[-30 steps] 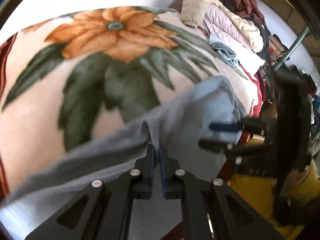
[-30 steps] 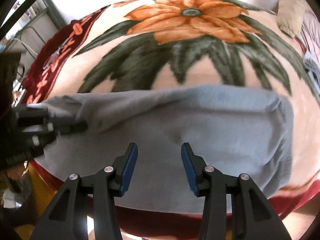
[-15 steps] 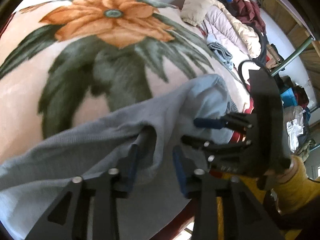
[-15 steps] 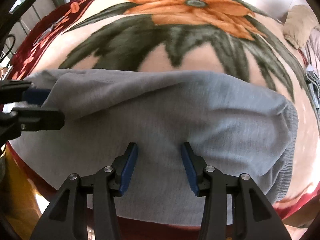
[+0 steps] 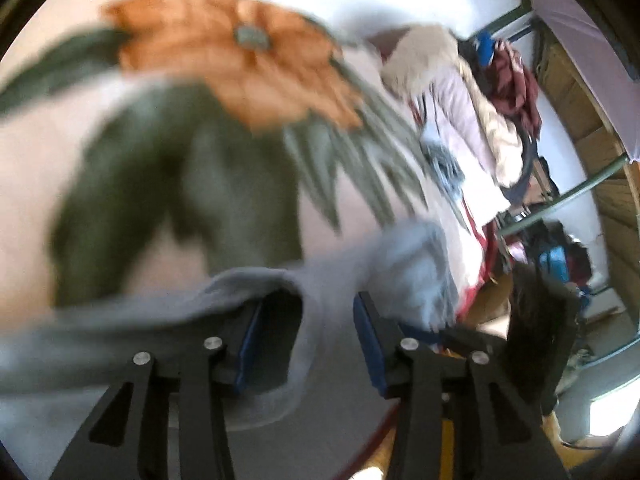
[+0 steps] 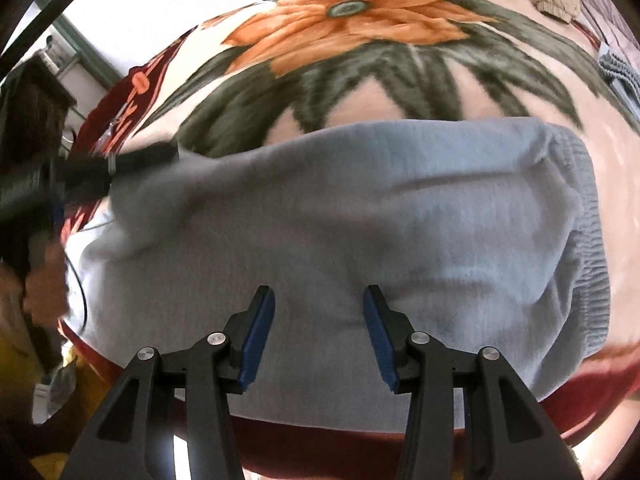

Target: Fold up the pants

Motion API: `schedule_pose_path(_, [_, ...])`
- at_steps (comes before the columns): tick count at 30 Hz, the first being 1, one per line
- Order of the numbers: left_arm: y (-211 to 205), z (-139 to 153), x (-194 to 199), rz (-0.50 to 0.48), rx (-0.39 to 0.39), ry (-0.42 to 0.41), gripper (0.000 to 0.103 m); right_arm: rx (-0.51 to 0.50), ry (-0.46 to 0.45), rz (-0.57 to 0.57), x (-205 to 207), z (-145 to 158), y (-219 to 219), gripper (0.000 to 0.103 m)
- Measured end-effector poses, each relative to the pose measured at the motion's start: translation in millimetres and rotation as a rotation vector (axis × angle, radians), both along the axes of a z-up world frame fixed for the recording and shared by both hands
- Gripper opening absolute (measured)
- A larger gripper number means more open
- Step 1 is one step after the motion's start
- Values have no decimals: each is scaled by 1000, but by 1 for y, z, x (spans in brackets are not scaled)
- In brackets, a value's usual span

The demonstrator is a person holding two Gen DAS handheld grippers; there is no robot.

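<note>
Light grey-blue pants (image 6: 360, 208) lie folded across the near edge of a bed with a flowered blanket (image 6: 352, 12). Their ribbed waistband (image 6: 588, 232) is at the right. My right gripper (image 6: 318, 320) is open and hovers over the near part of the pants. My left gripper (image 5: 306, 320) is open, with a fold of the pants (image 5: 256, 280) draped over its left finger; this view is blurred. The left gripper also shows at the left of the right wrist view (image 6: 120, 164), at the pants' left end.
A heap of jackets and clothes (image 5: 472, 120) lies at the bed's far right. A green metal bed frame (image 5: 560, 204) and wooden panels stand beyond it. The blanket's red border (image 6: 128, 92) runs along the left edge.
My left gripper was shut on a fold of the pants a second ago; it has opened and let go. The right gripper stayed open and moved slightly over the pants.
</note>
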State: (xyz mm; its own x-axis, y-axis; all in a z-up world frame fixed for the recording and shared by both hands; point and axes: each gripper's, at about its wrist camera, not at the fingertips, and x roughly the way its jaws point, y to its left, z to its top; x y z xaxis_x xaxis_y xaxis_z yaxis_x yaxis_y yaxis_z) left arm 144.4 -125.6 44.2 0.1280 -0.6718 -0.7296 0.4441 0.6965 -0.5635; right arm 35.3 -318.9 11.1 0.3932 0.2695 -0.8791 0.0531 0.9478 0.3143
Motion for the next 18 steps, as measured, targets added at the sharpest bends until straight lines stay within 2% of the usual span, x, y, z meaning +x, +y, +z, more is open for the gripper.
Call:
schedule_pose_path(3, [3, 13, 28, 33, 18, -74, 45, -9, 3, -3, 2, -1, 2, 47])
schedule_pose_path(8, [0, 7, 61, 31, 89, -65, 40, -19, -12, 16, 5, 5, 9, 47])
schedule_pose_path(14, [13, 18, 47, -49, 90, -52, 40, -23, -25, 36, 5, 9, 17, 47])
schedule_pose_path(18, [17, 17, 29, -111, 112, -9, 40, -21, -41, 33, 2, 12, 17, 47])
